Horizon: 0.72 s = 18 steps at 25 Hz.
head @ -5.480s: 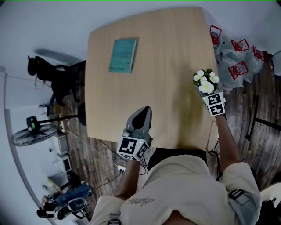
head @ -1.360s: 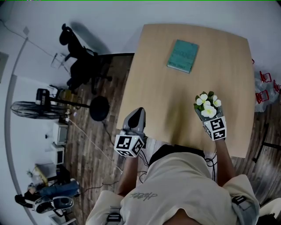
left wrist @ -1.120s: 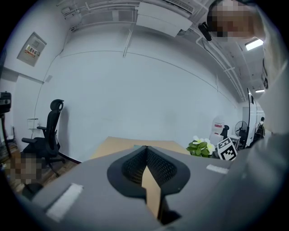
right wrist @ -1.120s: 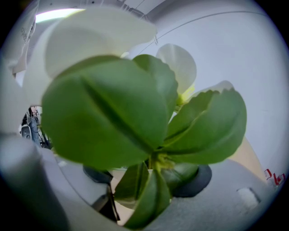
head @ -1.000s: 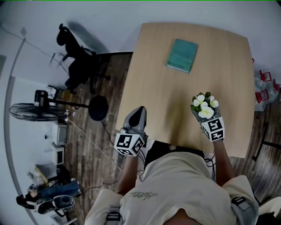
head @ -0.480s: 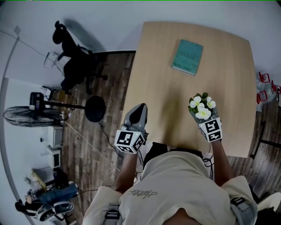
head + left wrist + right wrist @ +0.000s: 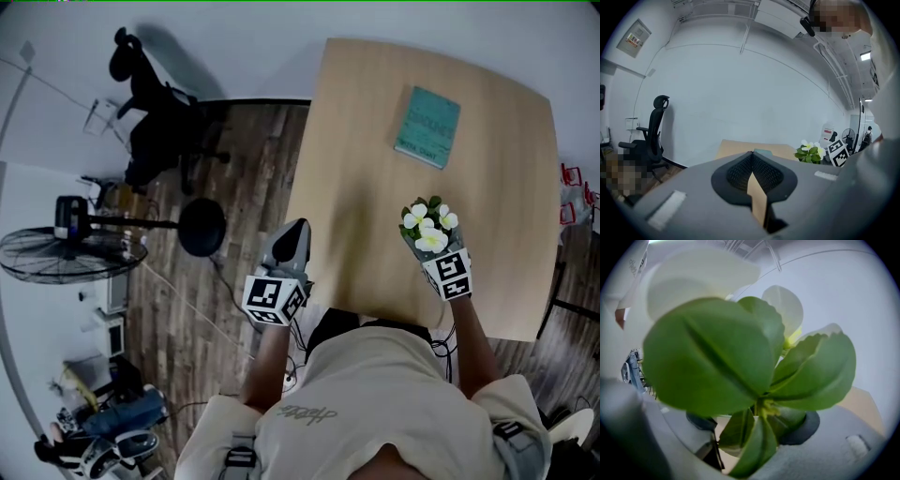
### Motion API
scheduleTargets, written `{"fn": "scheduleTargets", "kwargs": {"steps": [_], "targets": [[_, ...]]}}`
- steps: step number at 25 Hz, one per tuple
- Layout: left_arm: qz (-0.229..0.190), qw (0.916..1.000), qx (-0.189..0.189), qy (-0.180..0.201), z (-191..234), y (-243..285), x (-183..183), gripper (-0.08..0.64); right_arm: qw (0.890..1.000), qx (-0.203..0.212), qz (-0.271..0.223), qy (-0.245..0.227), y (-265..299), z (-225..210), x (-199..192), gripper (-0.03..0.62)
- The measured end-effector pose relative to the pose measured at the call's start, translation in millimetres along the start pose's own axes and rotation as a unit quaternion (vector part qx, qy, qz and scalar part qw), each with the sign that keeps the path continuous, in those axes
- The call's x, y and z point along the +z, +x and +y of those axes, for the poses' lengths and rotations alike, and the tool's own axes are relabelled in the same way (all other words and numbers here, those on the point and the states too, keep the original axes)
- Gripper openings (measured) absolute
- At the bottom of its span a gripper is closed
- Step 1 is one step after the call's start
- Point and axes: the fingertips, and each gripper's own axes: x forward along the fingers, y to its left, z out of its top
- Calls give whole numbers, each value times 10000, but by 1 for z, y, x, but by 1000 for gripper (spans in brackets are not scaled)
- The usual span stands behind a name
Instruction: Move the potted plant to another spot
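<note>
Step in hand: the carry, judging by the potted plant (image 7: 427,225) sitting in the right tool (image 7: 429,242) over the near right part of the tabletop (image 7: 356,187); no setting-down shows yet.
Potted plant: upright, white flowers and green leaves on top, filling the right gripper view (image 7: 740,362). Whether its base touches the wood cannot be told, as the foliage hides it.
Right tool: jaws held wide (image 7: 754,437), a dark pad on each side of the pot, clamped on it.
Left tool: at the tabletop's near left edge (image 7: 296,234), jaws brought together with nothing held (image 7: 752,171).
Other things: a teal book (image 7: 428,127) lies on the far side, well apart from the plant.
Next move: probably choosing a bare patch away from the book and the edges, lowering the pot level until its base sits flat, then spreading the jaws and drawing back without catching the leaves.
Risk: the tall foliage could tip the pot if it is released tilted.
</note>
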Motion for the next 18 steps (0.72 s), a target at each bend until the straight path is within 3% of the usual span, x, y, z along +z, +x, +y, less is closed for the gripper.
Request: {"fn": "scheduleTargets", "kwargs": {"steps": [13, 18], "targets": [[233, 9996, -137, -65, 79, 17, -11, 20, 9995, 263, 59, -175, 107, 39, 31, 341], [371, 9990, -201, -109, 104, 24, -19, 20, 9991, 307, 194, -225, 149, 47, 23, 341]]}}
